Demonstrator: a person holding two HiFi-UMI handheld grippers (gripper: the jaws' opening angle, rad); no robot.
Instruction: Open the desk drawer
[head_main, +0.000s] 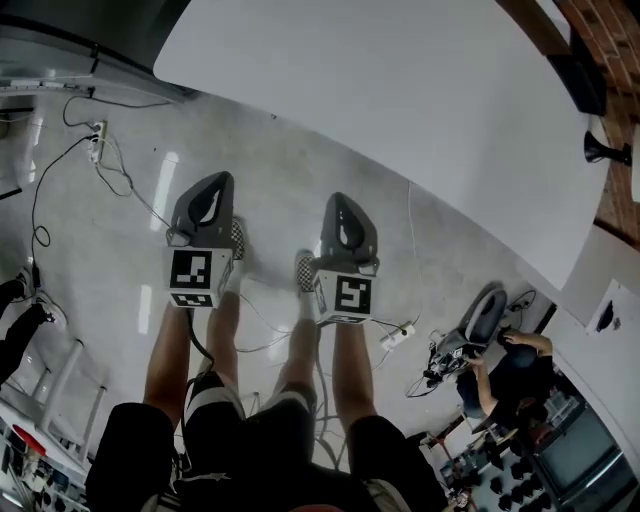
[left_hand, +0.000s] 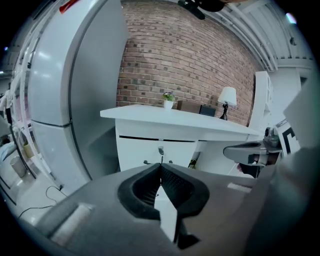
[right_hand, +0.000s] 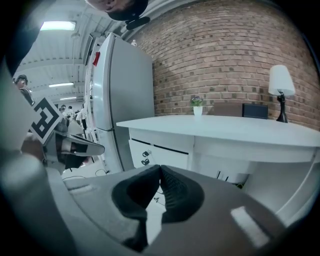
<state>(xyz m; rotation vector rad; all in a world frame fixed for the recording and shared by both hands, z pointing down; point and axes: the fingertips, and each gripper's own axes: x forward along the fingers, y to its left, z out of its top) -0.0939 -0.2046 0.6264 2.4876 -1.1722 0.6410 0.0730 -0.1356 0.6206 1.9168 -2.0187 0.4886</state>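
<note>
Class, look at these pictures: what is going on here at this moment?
A person stands in front of a white desk with a gripper in each hand. The left gripper and the right gripper both have their jaws together with nothing between them, and neither touches the desk. The drawer under the desk top looks shut, so opening it has not begun.

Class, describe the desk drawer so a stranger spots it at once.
Start at the white desk before the brick wall. Under its top, at the end nearest the grey fridge, is the drawer: a white panel beneath a dark gap, carrying dark fittings, unlike the plain panel beside it.
</note>
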